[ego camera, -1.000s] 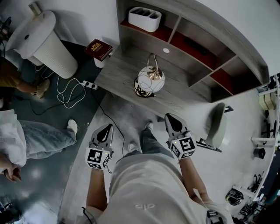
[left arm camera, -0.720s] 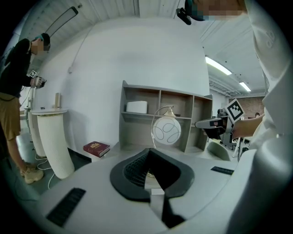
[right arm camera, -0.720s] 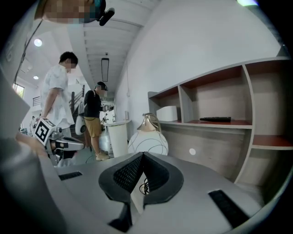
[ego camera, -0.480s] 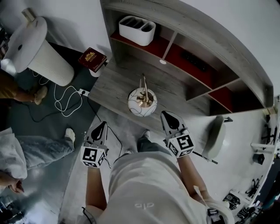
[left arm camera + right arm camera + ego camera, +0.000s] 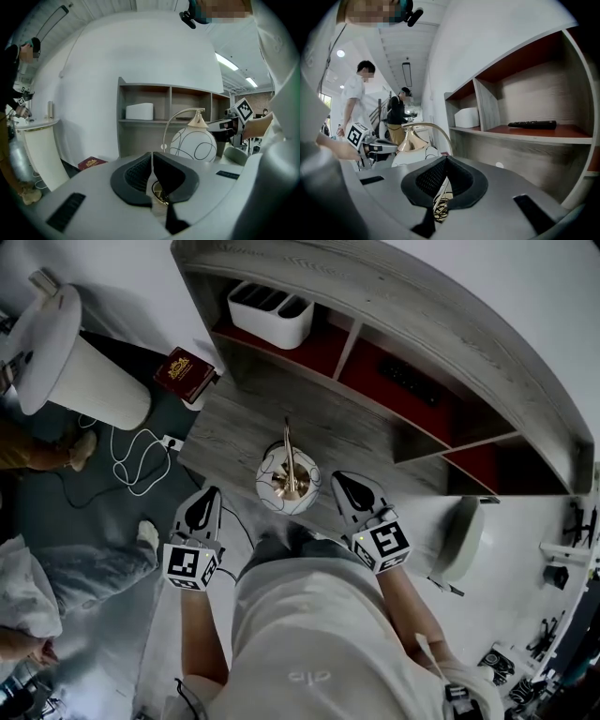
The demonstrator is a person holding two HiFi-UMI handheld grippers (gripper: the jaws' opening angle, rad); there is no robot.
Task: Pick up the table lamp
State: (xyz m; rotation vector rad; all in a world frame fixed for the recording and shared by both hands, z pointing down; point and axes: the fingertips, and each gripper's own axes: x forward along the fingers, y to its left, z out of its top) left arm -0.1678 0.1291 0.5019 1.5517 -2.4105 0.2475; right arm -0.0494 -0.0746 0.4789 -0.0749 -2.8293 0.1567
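Note:
The table lamp (image 5: 289, 479), a white globe with black line loops and a curved gold arm, stands near the front edge of the grey desk (image 5: 347, 442). My left gripper (image 5: 212, 491) is at the desk's front left edge, left of the lamp and apart from it, jaws shut and empty. My right gripper (image 5: 337, 476) hangs just right of the globe, also shut with nothing held. In the left gripper view the lamp (image 5: 193, 145) rises beyond the left gripper (image 5: 152, 155). In the right gripper view the lamp (image 5: 410, 138) is to the left past the right gripper (image 5: 446, 159).
A white bin (image 5: 270, 312) and a black remote (image 5: 405, 381) sit in the red-floored shelf at the desk's back. A red book (image 5: 185, 373) and a white pedestal (image 5: 70, 352) stand left of the desk. A power strip with cable (image 5: 169, 440) lies below them. A grey chair (image 5: 461, 535) stands right.
Both grippers have moved forward to the desk edge and now flank the lamp, which was well ahead of them before. Both jaws stay shut.

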